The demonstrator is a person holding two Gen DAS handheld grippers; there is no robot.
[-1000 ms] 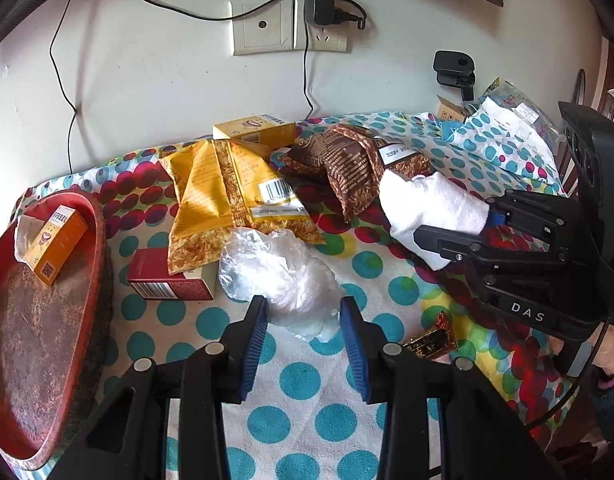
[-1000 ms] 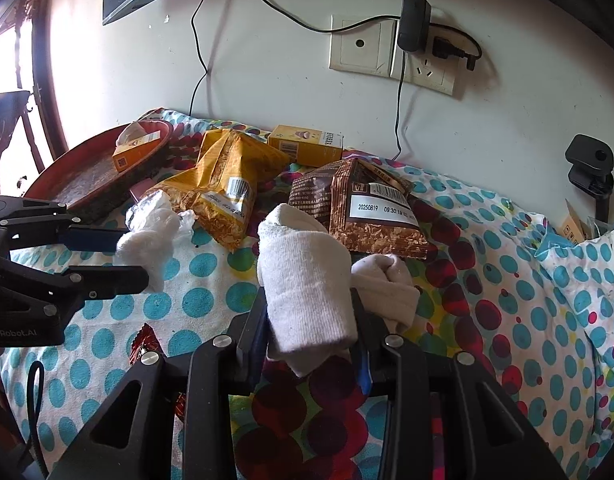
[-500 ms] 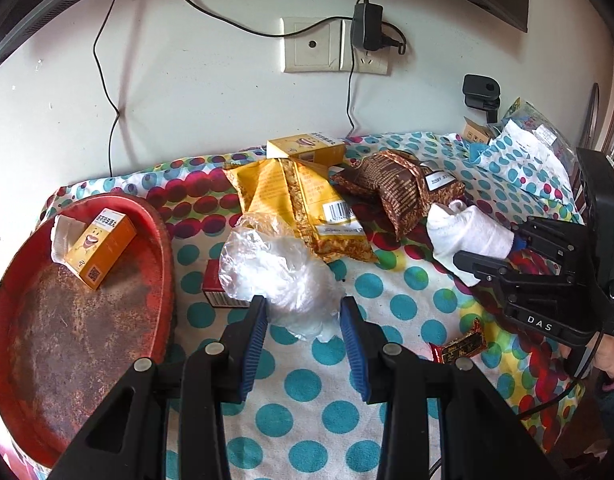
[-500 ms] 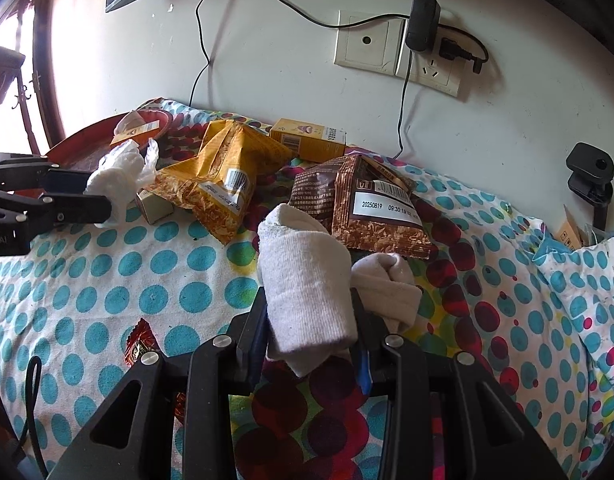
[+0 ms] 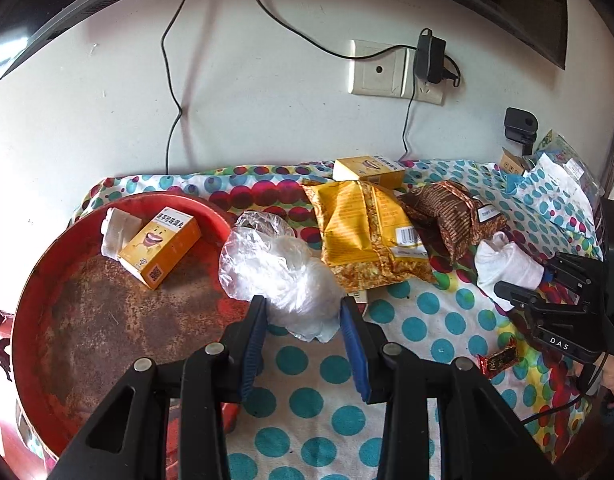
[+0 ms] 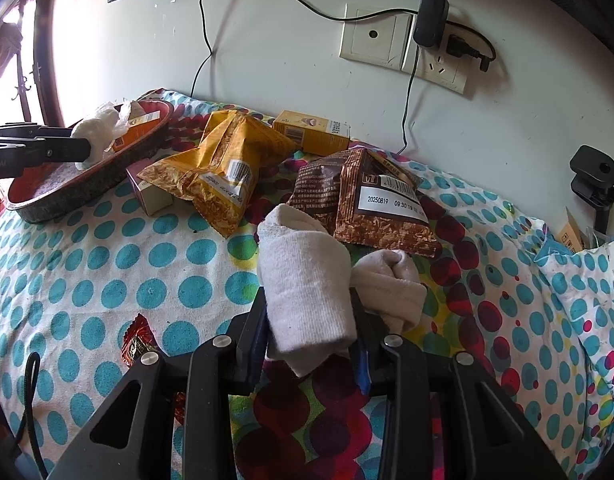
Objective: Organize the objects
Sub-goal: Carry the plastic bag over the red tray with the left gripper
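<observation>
1. The left gripper [image 5: 303, 316] clamps a crumpled plastic bag [image 5: 275, 276] at the rim of the red tray [image 5: 35, 280]; an orange box [image 5: 159, 246] lies in the tray.
2. The right gripper [image 6: 311, 332] clamps a white sock [image 6: 303, 280] over the dotted cloth [image 6: 107, 280], beside a brown packet [image 6: 371, 204].
3. Only the right wrist view shows the packet's date, "20250819".
4. The left wrist view shows "DAS" on the right gripper.
</observation>
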